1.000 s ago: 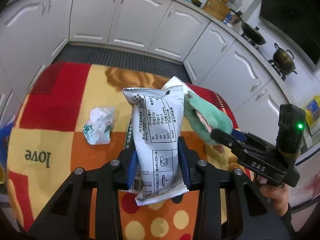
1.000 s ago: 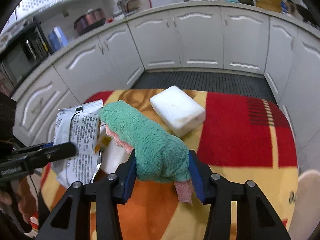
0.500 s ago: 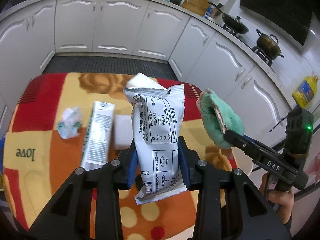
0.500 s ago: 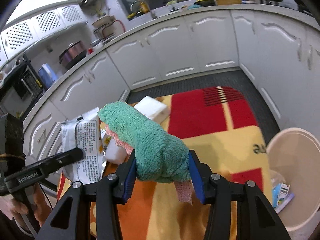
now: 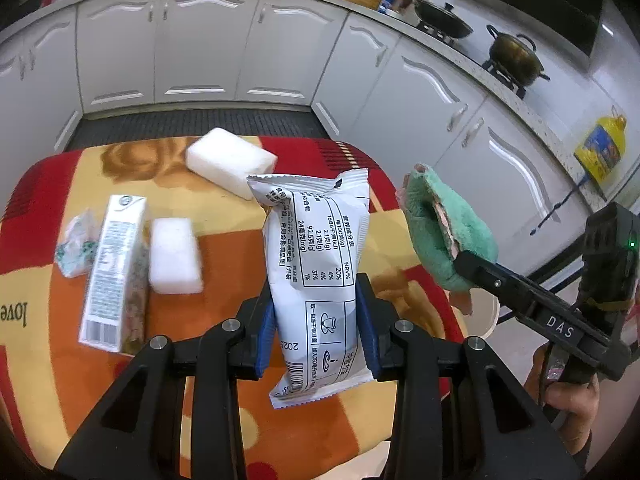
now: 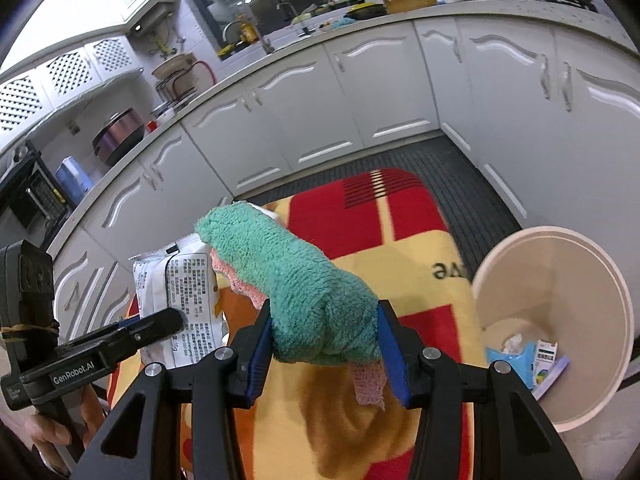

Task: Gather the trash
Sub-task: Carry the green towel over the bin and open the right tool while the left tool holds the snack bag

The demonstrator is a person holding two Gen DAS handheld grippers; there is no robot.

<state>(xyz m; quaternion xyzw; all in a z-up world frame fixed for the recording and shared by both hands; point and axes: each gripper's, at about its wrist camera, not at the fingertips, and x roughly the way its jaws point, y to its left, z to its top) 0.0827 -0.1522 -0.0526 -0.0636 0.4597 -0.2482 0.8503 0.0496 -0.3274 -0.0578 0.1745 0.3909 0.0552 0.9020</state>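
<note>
My left gripper (image 5: 316, 320) is shut on a white snack wrapper (image 5: 316, 264), held upright above the table; the same wrapper (image 6: 180, 300) shows at the left of the right wrist view. My right gripper (image 6: 324, 340) is shut on a rolled green and pink cloth (image 6: 296, 280), which also shows to the right of the wrapper as the cloth (image 5: 444, 228). A beige trash bin (image 6: 560, 320) stands on the floor at the table's right end, with some paper and packets inside. On the table lie a milk carton (image 5: 114, 268) and a crumpled wrapper (image 5: 76, 250).
Two white sponge blocks (image 5: 230, 162) (image 5: 174, 256) lie on the red, orange and yellow tablecloth (image 5: 48, 360). White kitchen cabinets (image 5: 208, 48) curve round the table. A person's hand (image 5: 568, 396) holds the right gripper's handle.
Both grippers have swung to the right with their loads. The carton, sponges and crumpled wrapper have slid left in the left wrist view, and the bin has come fully into the right wrist view.
</note>
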